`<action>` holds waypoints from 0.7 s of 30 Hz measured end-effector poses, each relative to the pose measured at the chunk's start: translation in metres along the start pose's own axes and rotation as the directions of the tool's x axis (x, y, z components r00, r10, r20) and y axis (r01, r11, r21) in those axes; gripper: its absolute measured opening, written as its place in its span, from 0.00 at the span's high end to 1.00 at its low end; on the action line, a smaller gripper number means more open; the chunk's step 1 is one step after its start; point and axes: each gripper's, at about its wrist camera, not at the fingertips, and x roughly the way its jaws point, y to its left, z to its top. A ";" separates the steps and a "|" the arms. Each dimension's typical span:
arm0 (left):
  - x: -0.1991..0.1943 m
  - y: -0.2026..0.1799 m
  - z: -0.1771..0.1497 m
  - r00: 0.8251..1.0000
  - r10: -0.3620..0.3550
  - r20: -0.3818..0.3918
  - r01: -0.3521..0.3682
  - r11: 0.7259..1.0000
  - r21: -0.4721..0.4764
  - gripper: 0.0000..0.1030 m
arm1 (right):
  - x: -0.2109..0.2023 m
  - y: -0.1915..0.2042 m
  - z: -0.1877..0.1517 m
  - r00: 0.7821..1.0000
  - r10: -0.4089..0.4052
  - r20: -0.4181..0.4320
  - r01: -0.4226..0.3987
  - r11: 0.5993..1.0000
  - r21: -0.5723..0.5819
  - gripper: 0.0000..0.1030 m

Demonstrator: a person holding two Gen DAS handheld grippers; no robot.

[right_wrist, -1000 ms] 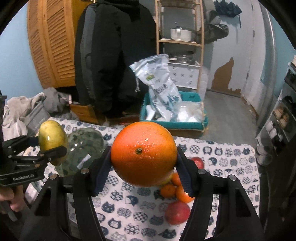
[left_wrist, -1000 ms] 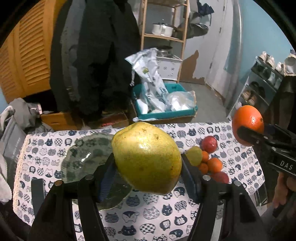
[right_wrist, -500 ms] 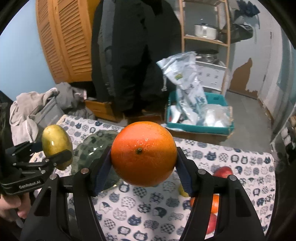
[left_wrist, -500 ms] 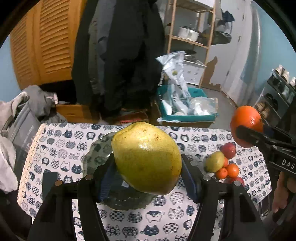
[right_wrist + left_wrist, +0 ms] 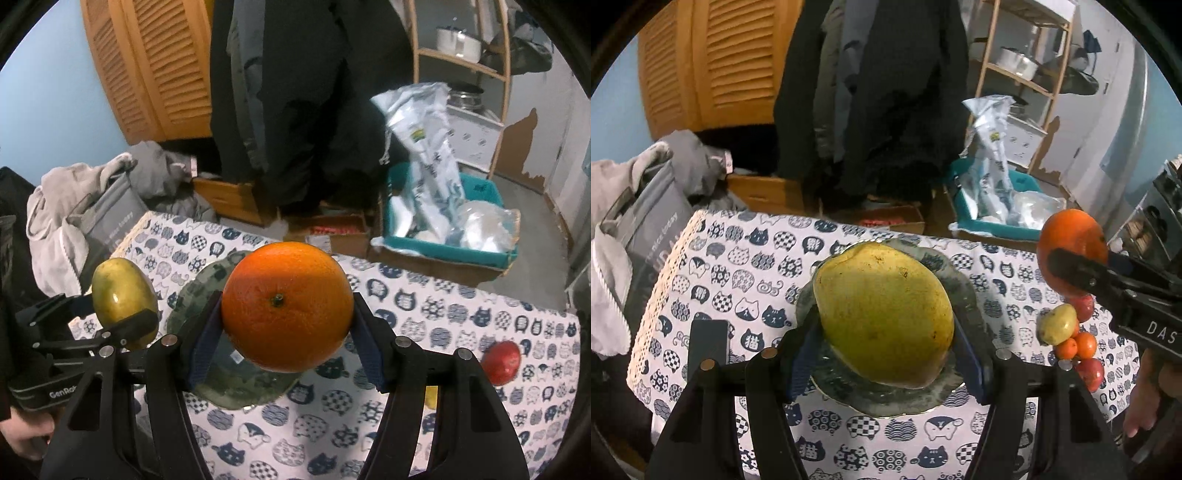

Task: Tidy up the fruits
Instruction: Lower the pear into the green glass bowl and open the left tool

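My left gripper (image 5: 886, 332) is shut on a yellow-green pear (image 5: 882, 314) and holds it above the dark glass plate (image 5: 886, 398) on the cat-print tablecloth. The pear also shows in the right wrist view (image 5: 122, 295). My right gripper (image 5: 286, 328) is shut on a large orange (image 5: 286, 310), held above the right part of the plate (image 5: 236, 384). The orange also shows at the right of the left wrist view (image 5: 1071, 247). A pile of loose fruit (image 5: 1071, 332) lies on the table's right side: a small pear, small oranges and red apples.
The table (image 5: 738, 280) has its far edge toward a wardrobe and hanging coats. A grey bag and clothes (image 5: 639, 229) lie off the left edge. A teal crate with plastic bags (image 5: 443, 236) stands on the floor behind. A red apple (image 5: 502, 358) lies at right.
Both grippers have swung left with their fruit. The plate now sits directly under the pear and close under the orange; the fruit pile has slid toward the right edge of view.
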 end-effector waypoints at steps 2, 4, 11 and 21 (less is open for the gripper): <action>0.008 0.006 -0.002 1.000 0.003 -0.018 -0.003 1.000 -0.011 0.34 | 0.013 0.004 -0.001 1.000 0.002 -0.022 -0.002 1.000 -0.002 0.36; 0.019 0.013 -0.004 0.999 0.006 -0.041 -0.007 1.000 -0.022 0.34 | 0.027 0.007 -0.002 0.999 0.005 -0.045 -0.005 1.000 -0.003 0.36; 0.065 0.034 -0.017 0.988 -0.004 -0.153 -0.010 0.996 -0.088 0.34 | 0.074 0.010 -0.013 0.990 0.008 -0.139 -0.008 1.000 0.003 0.36; 0.116 0.044 -0.036 0.962 0.005 -0.274 -0.038 0.992 -0.117 0.34 | 0.114 0.012 -0.030 0.971 0.030 -0.238 -0.027 1.000 0.015 0.36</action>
